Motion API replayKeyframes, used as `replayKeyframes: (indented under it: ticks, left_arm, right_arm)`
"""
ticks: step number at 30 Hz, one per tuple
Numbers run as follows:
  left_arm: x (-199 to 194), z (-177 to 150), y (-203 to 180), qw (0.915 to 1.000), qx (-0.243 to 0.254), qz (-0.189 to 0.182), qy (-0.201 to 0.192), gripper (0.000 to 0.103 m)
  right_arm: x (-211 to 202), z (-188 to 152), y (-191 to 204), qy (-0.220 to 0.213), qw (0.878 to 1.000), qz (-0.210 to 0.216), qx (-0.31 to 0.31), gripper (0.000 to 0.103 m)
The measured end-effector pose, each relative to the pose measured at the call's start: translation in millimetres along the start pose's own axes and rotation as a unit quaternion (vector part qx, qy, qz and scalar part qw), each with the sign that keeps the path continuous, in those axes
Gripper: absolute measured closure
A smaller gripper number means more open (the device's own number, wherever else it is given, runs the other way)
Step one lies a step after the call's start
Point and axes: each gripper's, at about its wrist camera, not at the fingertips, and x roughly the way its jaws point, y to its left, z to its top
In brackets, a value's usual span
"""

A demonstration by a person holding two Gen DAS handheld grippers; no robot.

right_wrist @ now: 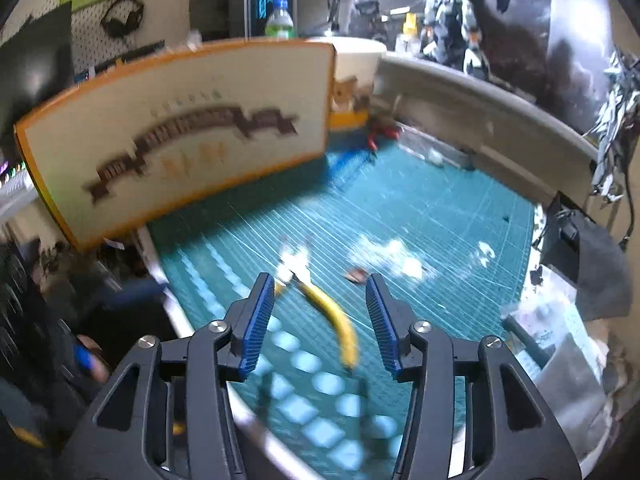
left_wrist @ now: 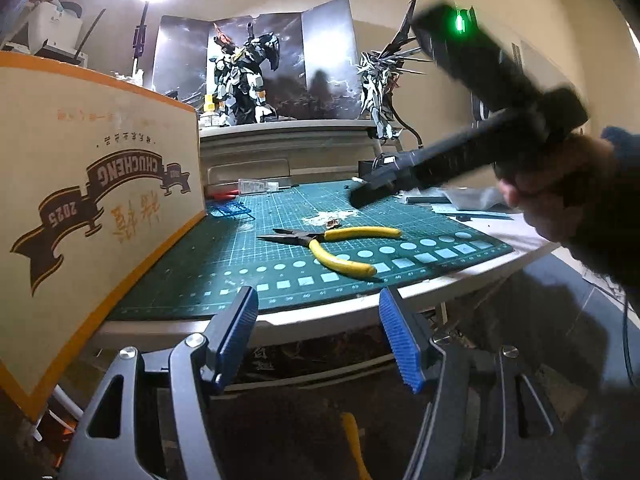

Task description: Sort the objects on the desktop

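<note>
Yellow-handled pliers (left_wrist: pixel 336 246) lie on the green cutting mat (left_wrist: pixel 280 216), jaws pointing left. My left gripper (left_wrist: pixel 316 300) is open and empty, held off the front edge of the desk, short of the pliers. My right gripper (right_wrist: pixel 320 284) is open and empty, hovering above the mat with the pliers (right_wrist: pixel 320 300) seen between its fingers below. In the left wrist view the right gripper (left_wrist: pixel 372 196) hangs over the far right of the mat. The right wrist view is blurred.
A cream and orange cardboard box (left_wrist: pixel 92 192) stands along the mat's left side. Blue plastic parts (left_wrist: pixel 234 210) and red-handled cutters (right_wrist: pixel 380 132) lie near its far corner. Model robots (left_wrist: pixel 244 76) stand on a raised shelf behind. Papers and bags (right_wrist: pixel 560 320) crowd the right.
</note>
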Motion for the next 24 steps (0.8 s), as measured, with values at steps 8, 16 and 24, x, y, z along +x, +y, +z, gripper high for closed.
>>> replayKeyframes:
  ticks: [8,16,24]
  left_arm:
    - [-3,4,5,0.9998,-0.02,0.001,-0.005,0.04]
    - [3,10,-1,0.9999,-0.007,0.006,0.015,0.04]
    - [11,11,-15,0.9997,-0.002,0.016,0.019,0.04]
  right_arm:
    - [22,-20,-5,0.05,0.998,0.046,-0.001,0.085]
    - [5,-5,18,0.048,0.998,-0.032,-0.012,0.095]
    - [-7,27,69,0.069,0.989,-0.078,-0.102,0.095]
